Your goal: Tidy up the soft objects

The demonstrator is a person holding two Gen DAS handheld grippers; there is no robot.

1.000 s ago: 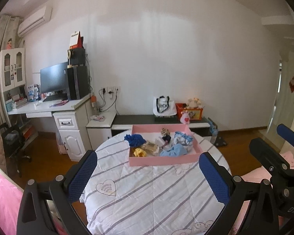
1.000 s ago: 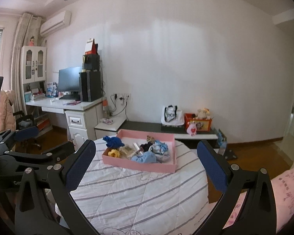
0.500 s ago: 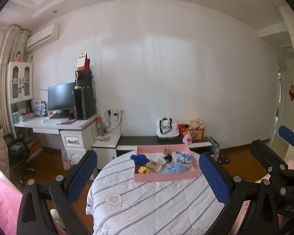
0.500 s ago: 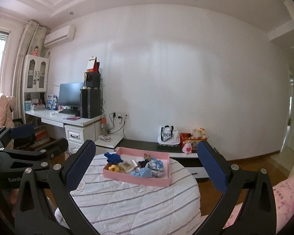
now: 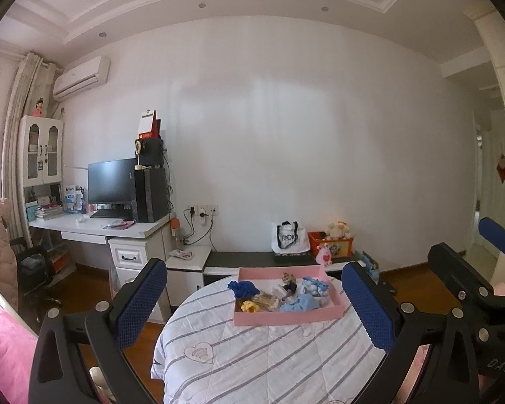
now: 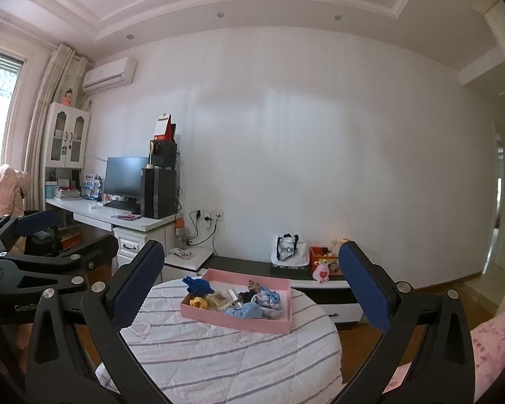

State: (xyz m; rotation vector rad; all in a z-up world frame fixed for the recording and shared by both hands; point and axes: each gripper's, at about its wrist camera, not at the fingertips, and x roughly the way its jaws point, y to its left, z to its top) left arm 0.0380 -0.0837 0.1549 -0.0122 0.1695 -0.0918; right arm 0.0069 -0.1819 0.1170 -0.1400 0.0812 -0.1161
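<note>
White bag (image 5: 289,238) reads "RADKA" (blurry); pink tray (image 5: 288,317) unlabelled.

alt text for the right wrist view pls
Open right gripper held well back from a round table in a striped cloth, where a pink tray holds a jumble of small soft items. Behind stand a white wall and a desk with a monitor; the left gripper shows at left.

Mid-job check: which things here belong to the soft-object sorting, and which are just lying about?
Job:
pink tray
dark blue scrunchie
yellow scrunchie
light blue cloth
left tongs, open
right tongs, open

Lying about:
monitor
tote bag
plush toy
air conditioner
</note>
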